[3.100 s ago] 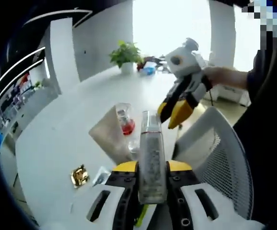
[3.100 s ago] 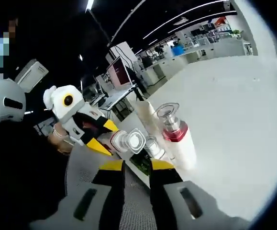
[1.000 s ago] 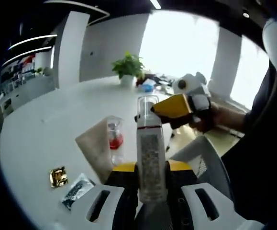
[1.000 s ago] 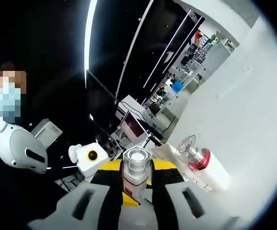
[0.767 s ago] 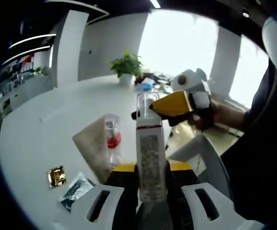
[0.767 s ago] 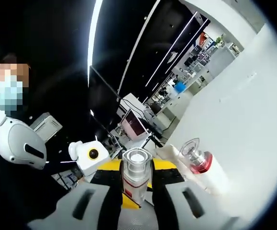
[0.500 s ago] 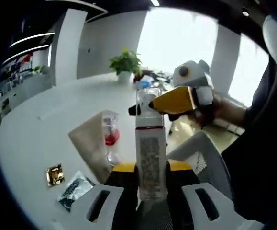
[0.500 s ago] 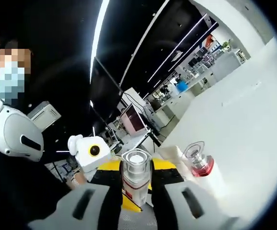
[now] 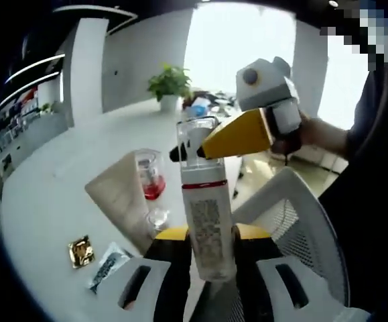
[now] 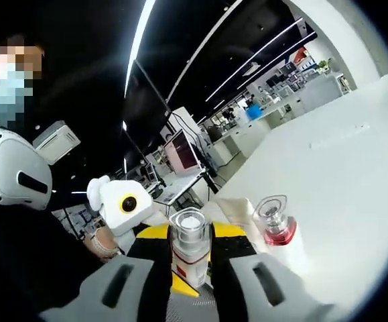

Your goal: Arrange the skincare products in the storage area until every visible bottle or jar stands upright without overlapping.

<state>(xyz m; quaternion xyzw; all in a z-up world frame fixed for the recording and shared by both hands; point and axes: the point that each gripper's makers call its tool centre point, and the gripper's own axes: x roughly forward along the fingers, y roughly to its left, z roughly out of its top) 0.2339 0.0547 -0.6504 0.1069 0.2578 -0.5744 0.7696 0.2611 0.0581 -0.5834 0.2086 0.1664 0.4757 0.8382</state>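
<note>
A white bottle [image 9: 207, 221] with a red band and a clear cap stands between the jaws of my left gripper [image 9: 210, 236], which is shut on its body. My right gripper [image 9: 195, 144] reaches in from the right with its yellow jaws shut on that bottle's clear cap. In the right gripper view the cap [image 10: 189, 231] faces me end-on between my right gripper [image 10: 190, 236] jaws. A second white bottle [image 9: 150, 180] [image 10: 274, 235] with a red band and clear cap stands upright by a beige box [image 9: 116, 191] on the white table [image 9: 59, 201].
A gold packet [image 9: 80, 252] and a dark sachet [image 9: 106, 272] lie on the table at the near left. A white mesh chair [image 9: 294, 221] stands to the right. A potted plant [image 9: 169, 82] sits at the far end. A person's hand [image 9: 314, 134] holds the right gripper.
The right gripper, apart and empty 3.1 s ago, has come onto the held bottle's cap and closed on it. In the last second both grippers shifted slightly with the bottle.
</note>
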